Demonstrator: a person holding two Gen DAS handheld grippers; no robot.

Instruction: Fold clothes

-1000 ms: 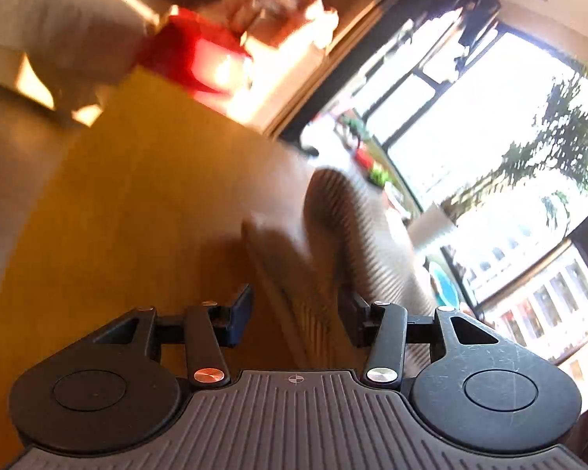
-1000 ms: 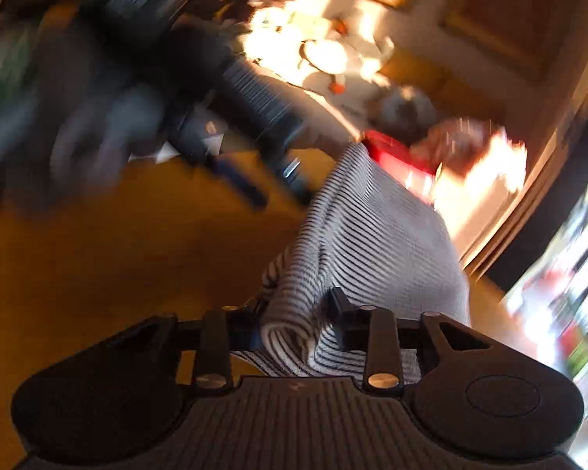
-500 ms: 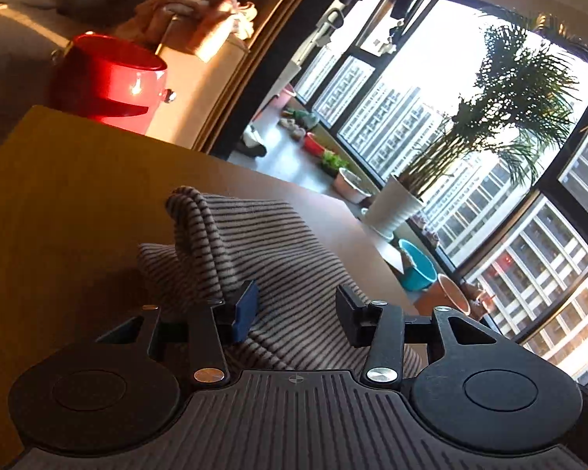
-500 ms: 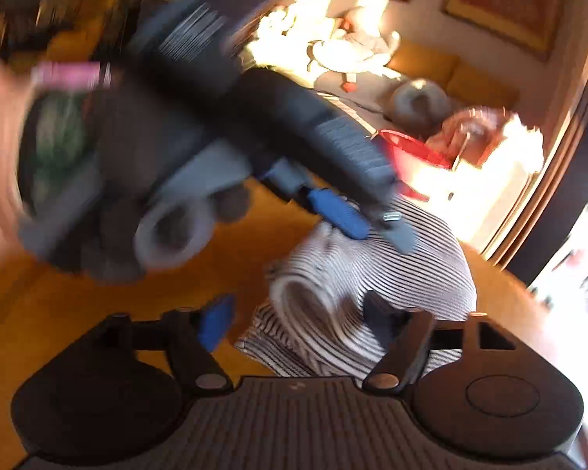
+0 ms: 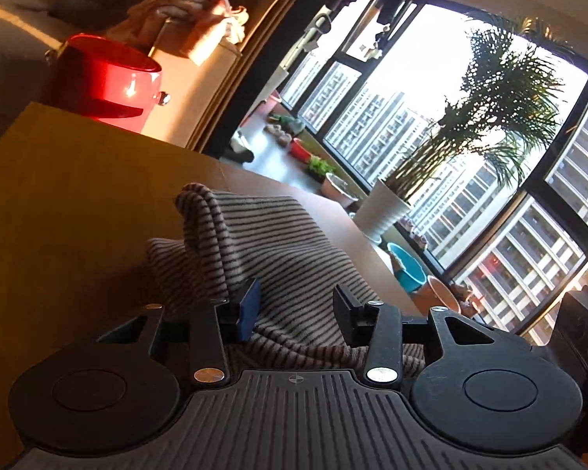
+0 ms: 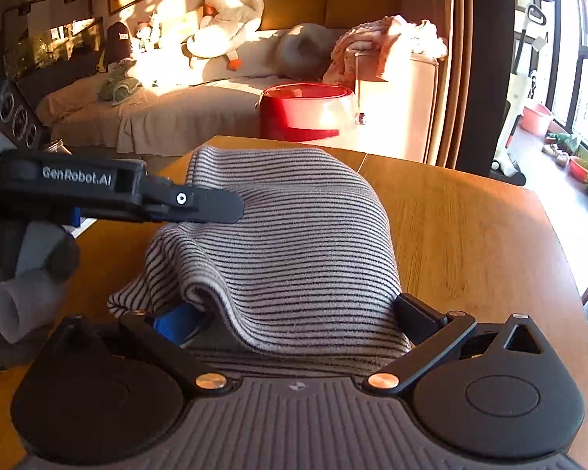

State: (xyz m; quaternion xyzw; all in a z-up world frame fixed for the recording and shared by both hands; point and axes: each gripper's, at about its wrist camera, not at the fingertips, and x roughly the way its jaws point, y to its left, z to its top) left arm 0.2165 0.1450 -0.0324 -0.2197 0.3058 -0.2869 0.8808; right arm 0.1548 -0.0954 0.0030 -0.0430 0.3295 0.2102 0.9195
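In the right wrist view, the right gripper (image 6: 298, 319) fills the bottom of the frame, its jaws spread wide and opening further. A second ago they pinched a fold of the striped garment (image 6: 294, 243); now the cloth lies loose between them, with neither pad pressing it. The garment, grey with thin dark stripes, sits bunched in the middle of the frame on the wooden table (image 6: 470, 235). The earlier blur has cleared and the picture is sharp.

At the left edge, the left gripper (image 6: 200, 205) reaches in from the side, its dark finger lying over the garment's upper left edge. Half a second ago it loomed large and blurred across the upper left.

In the left wrist view, the left gripper (image 5: 296, 309) has its jaws at a narrow gap and closing. Striped cloth lies between and under the fingers, a raised fold just beside the blue pad (image 5: 249, 309); whether the pads press it cannot be told.

Farther back, a red tub (image 6: 305, 111) stands beyond the table's far edge. Behind it are a sofa (image 6: 200, 94) with a plush goose (image 6: 227, 23). Large windows (image 5: 470, 156) with a potted palm (image 5: 490, 117) fill the right.
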